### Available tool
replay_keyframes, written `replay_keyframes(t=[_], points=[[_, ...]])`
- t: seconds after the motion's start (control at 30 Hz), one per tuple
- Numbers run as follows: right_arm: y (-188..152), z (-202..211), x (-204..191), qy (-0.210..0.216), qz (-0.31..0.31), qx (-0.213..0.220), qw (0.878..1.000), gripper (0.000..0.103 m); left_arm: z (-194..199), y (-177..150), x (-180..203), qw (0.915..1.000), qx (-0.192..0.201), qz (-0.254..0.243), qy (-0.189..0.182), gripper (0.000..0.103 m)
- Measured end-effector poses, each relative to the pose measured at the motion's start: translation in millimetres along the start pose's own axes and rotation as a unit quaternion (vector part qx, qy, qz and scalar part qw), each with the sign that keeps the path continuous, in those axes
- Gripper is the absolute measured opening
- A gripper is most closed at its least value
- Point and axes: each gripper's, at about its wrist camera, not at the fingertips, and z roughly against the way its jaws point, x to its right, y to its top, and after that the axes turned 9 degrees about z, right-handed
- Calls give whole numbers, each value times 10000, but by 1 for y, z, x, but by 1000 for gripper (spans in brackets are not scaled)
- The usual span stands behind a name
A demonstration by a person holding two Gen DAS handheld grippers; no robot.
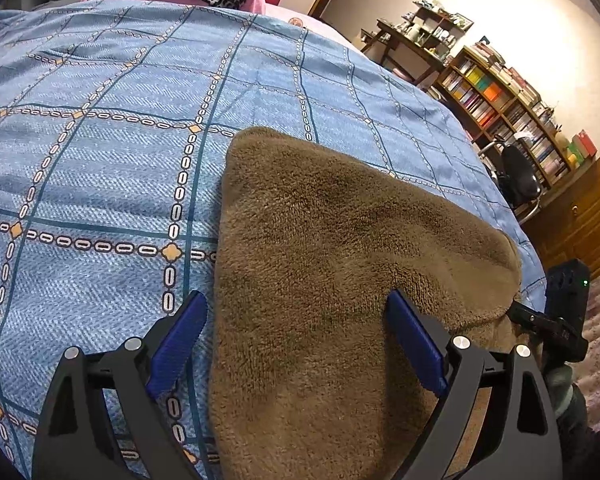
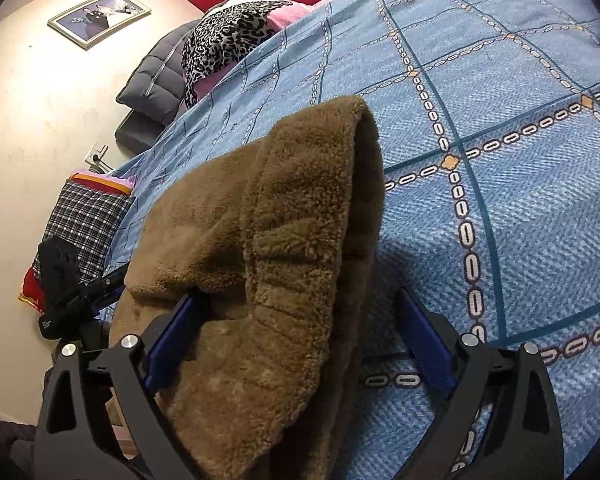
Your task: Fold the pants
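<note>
Blue woven bedspread (image 1: pixel 100 184) with a grid of teal lines, white chain links and small orange diamonds covers the bed beneath both my tools. On it lie the brown fleece pants (image 1: pixel 324 264), thick and plush, folded into a rounded, roughly triangular slab near the bed's edge.

My left hand-held gripper (image 1: pixel 296 344) has its blue ribbed pads spread wide, one over bare bedspread and the other over the fleece; it holds nothing. From the right wrist view, the pants (image 2: pixel 284 240) rise in a bunched fold with a ribbed, curlier-textured band draped toward the camera. My right hand-held gripper (image 2: pixel 300 340) is also wide apart, its left pad tucked under the fabric's edge, the right pad over the bedspread, so nothing is clamped.

At the bed's far end sit a leopard-print cloth (image 2: pixel 228 36) and a grey quilted jacket (image 2: pixel 156 80). A wooden bookshelf (image 1: pixel 508 116) packed with colourful books lines the cream wall.
</note>
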Motion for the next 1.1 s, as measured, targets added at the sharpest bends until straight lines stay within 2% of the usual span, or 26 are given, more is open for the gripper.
replay_keyframes(t=[0.2,0.47,0.6,0.67,0.87,1.07,1.1], points=[[4,-5,-3,-39,64,-49,10000,97,-4,0,-3,10000,-70,44,-47,91],[8,-10,-3,152,36,-156,9998,97,-8,2,-10,9988,-283,267,-282,92],[12,-14,-3,295,-19,-246,9993,89,-12,5,-18,9960,-509,488,-555,92],[13,-16,-2,389,-55,-318,9987,84,-16,6,-27,9918,-682,699,-819,91],[17,-20,2,612,-148,-351,9974,75,-19,2,-35,9828,-809,1017,-1315,84],[15,-13,4,635,-102,-241,9976,61,-10,1,-35,9818,-760,966,-1445,65],[16,-12,3,620,-68,-216,9978,58,-6,2,-34,9826,-718,910,-1453,58]])
